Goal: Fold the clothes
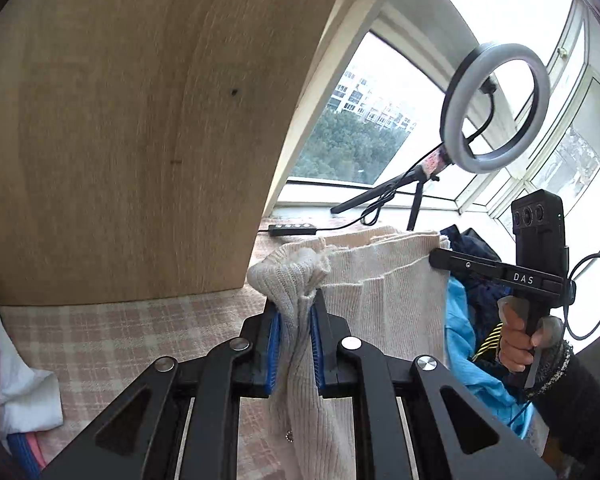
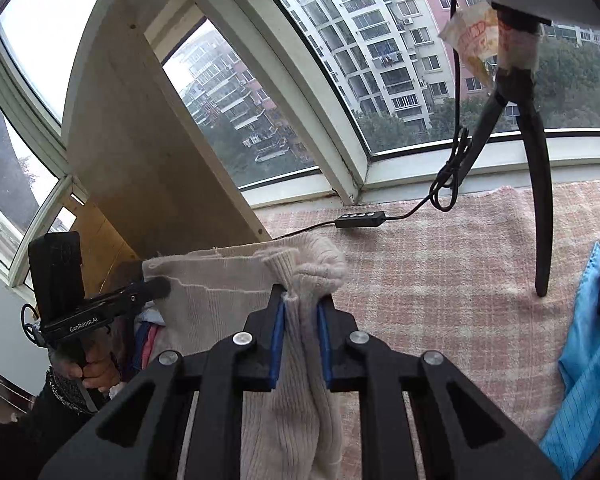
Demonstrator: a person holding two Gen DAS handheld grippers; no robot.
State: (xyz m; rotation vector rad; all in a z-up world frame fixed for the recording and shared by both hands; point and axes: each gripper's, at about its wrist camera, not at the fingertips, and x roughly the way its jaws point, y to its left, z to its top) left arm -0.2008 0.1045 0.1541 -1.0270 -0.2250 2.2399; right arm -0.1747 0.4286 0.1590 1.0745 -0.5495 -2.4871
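A cream ribbed knit garment (image 1: 380,288) hangs stretched between both grippers above a pink checked cloth (image 1: 120,340). My left gripper (image 1: 294,312) is shut on one bunched corner of it, the knit squeezed between the blue pads (image 1: 274,344). In the right wrist view my right gripper (image 2: 302,308) is shut on the other corner of the garment (image 2: 220,304), fabric pressed between its blue pads (image 2: 278,340). Each view shows the other gripper at the cloth's far edge: the right one (image 1: 440,258) held by a hand (image 1: 514,336), the left one (image 2: 160,286) likewise.
A wooden board (image 1: 140,120) leans at the left. A ring light (image 1: 496,106) on a tripod stands by the window, its leg (image 2: 540,200) and cable remote (image 2: 360,220) on the checked cloth. Blue fabric (image 2: 588,360) and dark clothes (image 1: 476,264) lie at the right, white cloth (image 1: 24,392) at left.
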